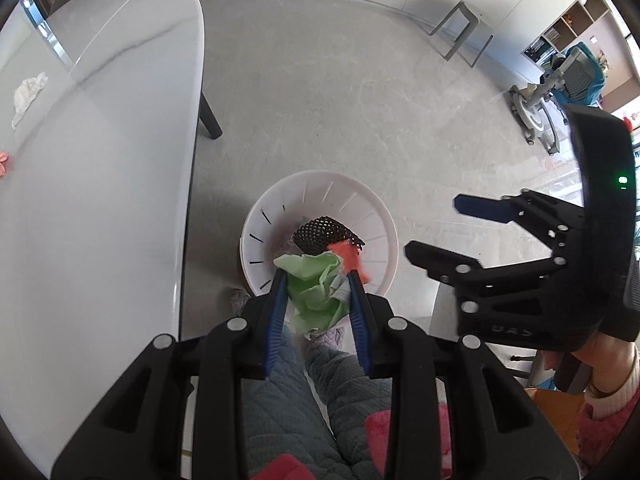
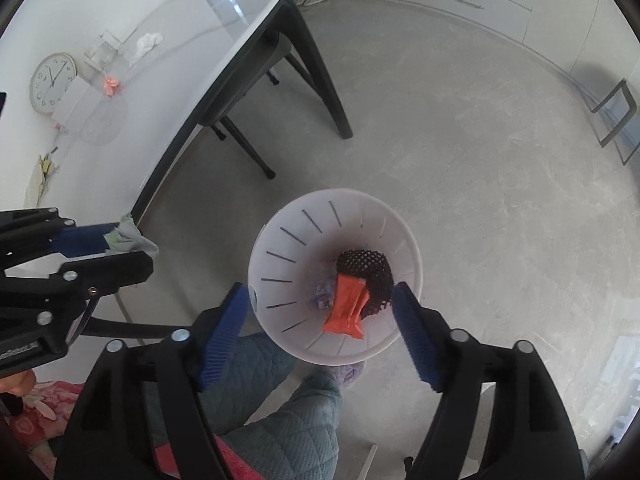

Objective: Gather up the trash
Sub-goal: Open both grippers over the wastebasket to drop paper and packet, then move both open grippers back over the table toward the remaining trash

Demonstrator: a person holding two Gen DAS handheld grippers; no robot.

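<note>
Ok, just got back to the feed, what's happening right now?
The left gripper is shut on a crumpled green paper wad, held above the white trash bin on the floor. The right gripper is open and empty, also over the bin. Inside the bin already lie a black mesh piece and an orange wrapper. On the white table a white crumpled tissue and a small pink scrap are not yet collected.

Readable text is showing only on the wall clock [image 2: 53, 83], reflecting in the glossy table [image 2: 168, 92] far left of the right gripper [image 2: 322, 300]: hour numerals 1–12 (tiny). Gripper-body lettering is staying illegible.
</note>
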